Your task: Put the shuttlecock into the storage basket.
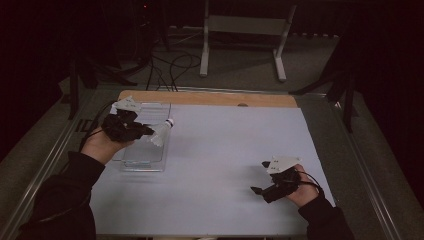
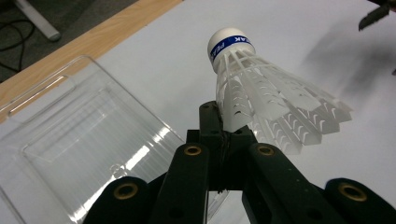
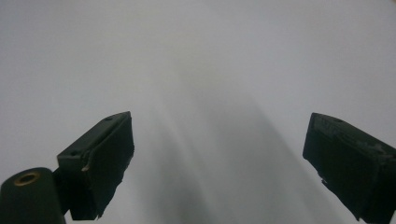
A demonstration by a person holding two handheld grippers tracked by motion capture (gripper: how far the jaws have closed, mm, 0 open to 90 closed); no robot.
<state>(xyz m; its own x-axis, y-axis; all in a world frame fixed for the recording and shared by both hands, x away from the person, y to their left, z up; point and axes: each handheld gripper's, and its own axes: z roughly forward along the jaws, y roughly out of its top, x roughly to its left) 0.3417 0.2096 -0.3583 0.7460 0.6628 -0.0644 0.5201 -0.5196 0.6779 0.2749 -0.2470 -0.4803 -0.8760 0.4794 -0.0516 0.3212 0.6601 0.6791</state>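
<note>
1. In the high view, my left gripper (image 1: pixel 142 131) hung over the clear, shallow rectangular plastic tray (image 1: pixel 131 163) at the left of the white table sheet (image 1: pixel 225 165). It was clamped on the white plastic shuttlecock with a blue-banded cork tip (image 1: pixel 161 133). The shuttlecock was in the air above the tray's right edge, not lying in the tray. Its long axis ran slanting, with the cork toward the far right and the skirt back at my jaws. My right gripper (image 1: pixel 260 189) rested low at the near right of the sheet, well apart from the shuttlecock.

2. In the left gripper view, my two black jaws were pressed together on one edge of the shuttlecock (image 2: pixel 261 93) skirt. The cork pointed up and away from me, and the skirt flared toward the lower right. The tray (image 2: pixel 70 140) lay below and to the left, with nothing in it. I judged this to be the carry step: the shuttlecock gripped and lifted, not yet set down. If the tray was the goal, the next move called for swinging the piece over the tray's middle, lowering it, then parting the jaws gently, since the pinch held only a thin bit of skirt.

3. In the right gripper view, my right gripper (image 3: pixel 219 163) stood with its jaws wide apart and nothing between them, only the white sheet (image 3: pixel 196 56) ahead.
</note>
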